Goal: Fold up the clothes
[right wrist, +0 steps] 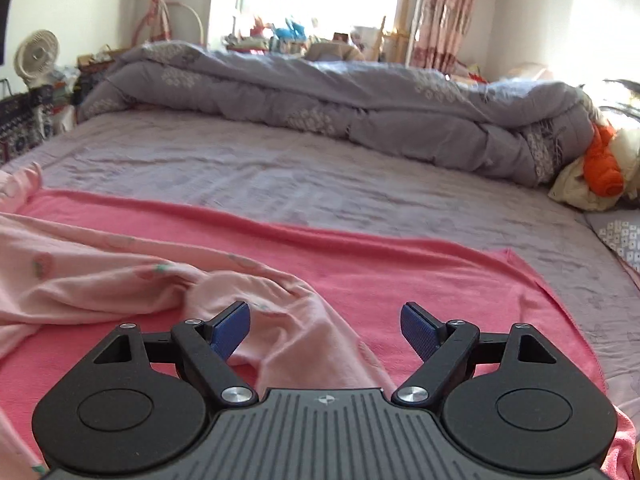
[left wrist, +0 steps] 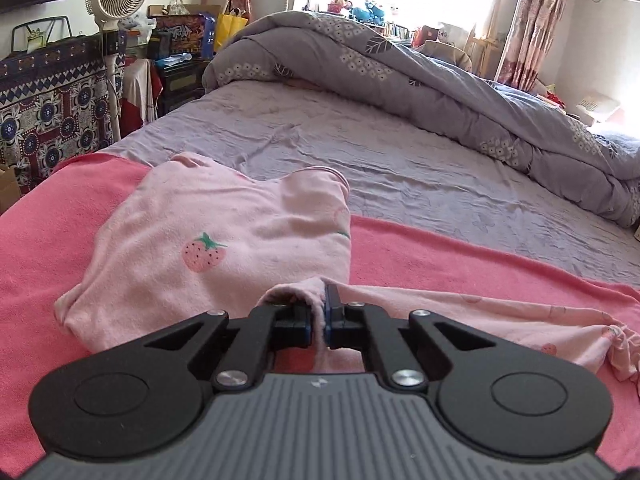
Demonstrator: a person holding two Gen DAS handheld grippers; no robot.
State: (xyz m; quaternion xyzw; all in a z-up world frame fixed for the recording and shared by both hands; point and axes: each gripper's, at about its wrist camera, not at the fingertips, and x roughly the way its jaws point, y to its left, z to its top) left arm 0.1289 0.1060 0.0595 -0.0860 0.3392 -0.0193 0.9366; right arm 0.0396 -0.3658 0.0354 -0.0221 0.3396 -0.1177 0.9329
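Nearest, the left gripper [left wrist: 319,312] is clamped on a fold of the pale pink strawberry-print garment [left wrist: 224,248], which lies partly folded on the pink towel [left wrist: 48,232] spread over the near side of the bed. The right gripper [right wrist: 326,330] hangs with jaws wide apart, empty, over a loose part of the garment. Beyond the towel lies the lilac sheet [left wrist: 360,152], then the bunched grey quilt [left wrist: 400,64].
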